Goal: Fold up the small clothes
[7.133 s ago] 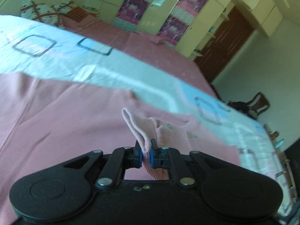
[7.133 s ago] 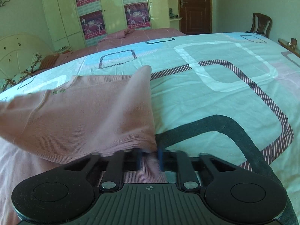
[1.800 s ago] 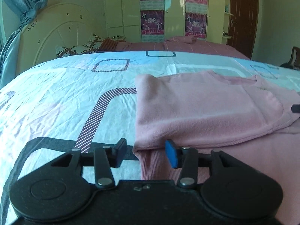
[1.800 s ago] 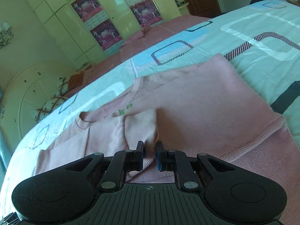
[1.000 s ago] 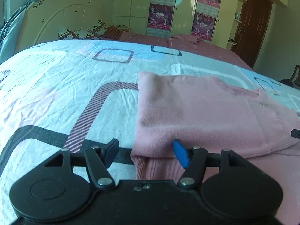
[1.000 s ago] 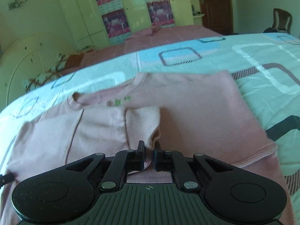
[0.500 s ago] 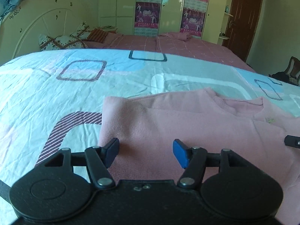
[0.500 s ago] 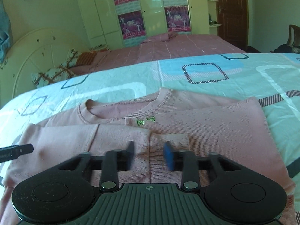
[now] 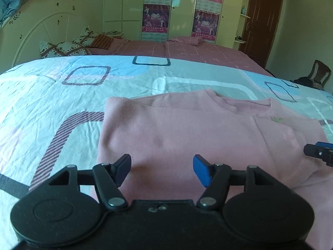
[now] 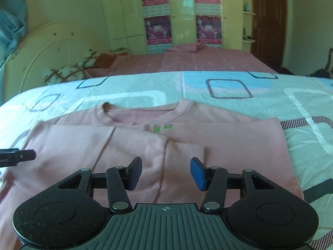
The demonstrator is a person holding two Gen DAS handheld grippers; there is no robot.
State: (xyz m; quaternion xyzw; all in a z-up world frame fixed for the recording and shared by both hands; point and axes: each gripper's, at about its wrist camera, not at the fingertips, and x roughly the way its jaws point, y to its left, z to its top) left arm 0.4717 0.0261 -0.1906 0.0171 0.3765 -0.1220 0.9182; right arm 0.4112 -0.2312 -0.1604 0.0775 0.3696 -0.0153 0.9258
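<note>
The pink knitted long-sleeved top [image 10: 187, 145] lies flat on the bed, neckline at the far edge, both sleeves laid across its chest, likely so the sides are squared before a crosswise fold. The left claw [image 9: 162, 169] and right claw [image 10: 165, 173] each hang over it with jaws apart, gripping nothing. The bed's pale sheet with rounded-square pattern [image 9: 62, 95] is lightly creased; yellow wardrobes with posters [image 10: 177, 20] stand far behind.
</note>
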